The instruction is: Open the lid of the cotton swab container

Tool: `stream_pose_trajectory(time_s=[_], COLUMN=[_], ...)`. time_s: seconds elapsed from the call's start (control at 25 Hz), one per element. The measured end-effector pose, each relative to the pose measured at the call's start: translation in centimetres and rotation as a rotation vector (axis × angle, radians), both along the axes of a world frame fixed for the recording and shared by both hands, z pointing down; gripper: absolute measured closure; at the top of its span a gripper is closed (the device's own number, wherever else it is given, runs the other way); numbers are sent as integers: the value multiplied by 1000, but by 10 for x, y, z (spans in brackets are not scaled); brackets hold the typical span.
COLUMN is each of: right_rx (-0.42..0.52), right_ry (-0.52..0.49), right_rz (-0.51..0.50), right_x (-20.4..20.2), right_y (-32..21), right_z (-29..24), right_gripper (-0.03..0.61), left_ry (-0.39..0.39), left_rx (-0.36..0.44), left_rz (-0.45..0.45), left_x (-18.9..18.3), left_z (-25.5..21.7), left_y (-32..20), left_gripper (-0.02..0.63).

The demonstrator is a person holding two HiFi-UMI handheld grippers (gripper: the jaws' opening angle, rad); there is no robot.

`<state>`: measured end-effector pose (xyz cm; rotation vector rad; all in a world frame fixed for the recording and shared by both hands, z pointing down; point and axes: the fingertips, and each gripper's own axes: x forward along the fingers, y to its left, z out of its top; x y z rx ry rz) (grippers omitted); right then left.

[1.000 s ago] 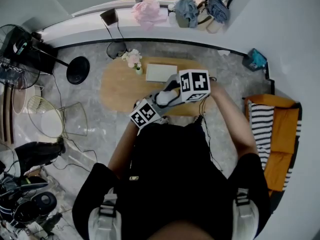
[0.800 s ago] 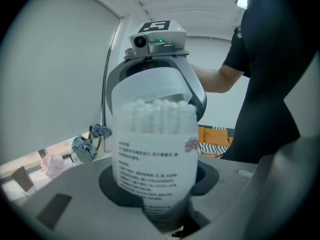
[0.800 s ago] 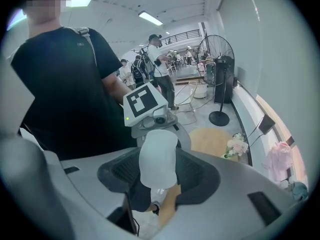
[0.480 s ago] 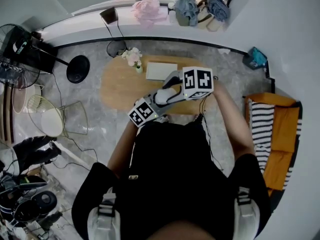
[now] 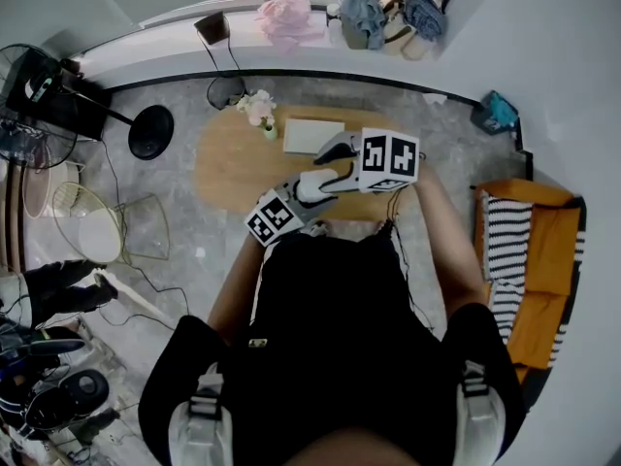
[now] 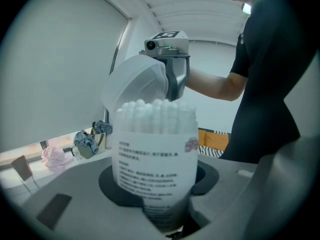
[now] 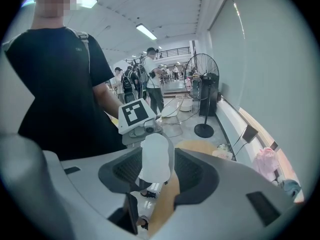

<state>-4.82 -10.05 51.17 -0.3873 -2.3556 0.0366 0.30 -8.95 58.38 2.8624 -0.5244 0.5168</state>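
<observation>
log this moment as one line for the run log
left tool: shut on cotton swab container | lid: open, tilted back, swabs exposed | right tool: closing, lid between jaws

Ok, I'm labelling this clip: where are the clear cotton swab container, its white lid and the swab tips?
clear plastic cotton swab container (image 6: 152, 169), left gripper view, printed label.
white translucent lid (image 6: 135, 81), left gripper view, middle of the lid.
white cotton swab tips (image 6: 155, 115), left gripper view, centre of the bundle.
</observation>
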Motion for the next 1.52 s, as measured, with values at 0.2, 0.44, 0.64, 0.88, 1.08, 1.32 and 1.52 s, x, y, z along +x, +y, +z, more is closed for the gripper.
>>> stream_pose_trajectory(time_s=[0.2,0.44,0.64,0.88,1.08,1.32,1.52], right_rx=[94,161,173,174,173,140,112], right_ry=[-16,-16,-2,-4,14,10,-4], right_rz=[56,133,175,193,196,202,213], right_x=[-5,-5,-4,-11,-11,-16,-18], right_y=[-10,-27,-35,-39,-42,-44,-47], right_z=[-12,-11,-4,-1,8,17,25], right_gripper=[410,420,423,431,434,440,439], left_ry=[18,33,36,74,81,92,91], left_rx=[-8,9,21,26,23,13,10], left_rz=[-1,7,19,43,68,70,72], left_x=[-4,-4,-5,-9,-6,-10,-12], left_z=[0,-8,-10,-16,-15,-16,-14], left_y=[1,4,7,11,14,12,11], left_gripper=[428,428,428,428,428,428,428])
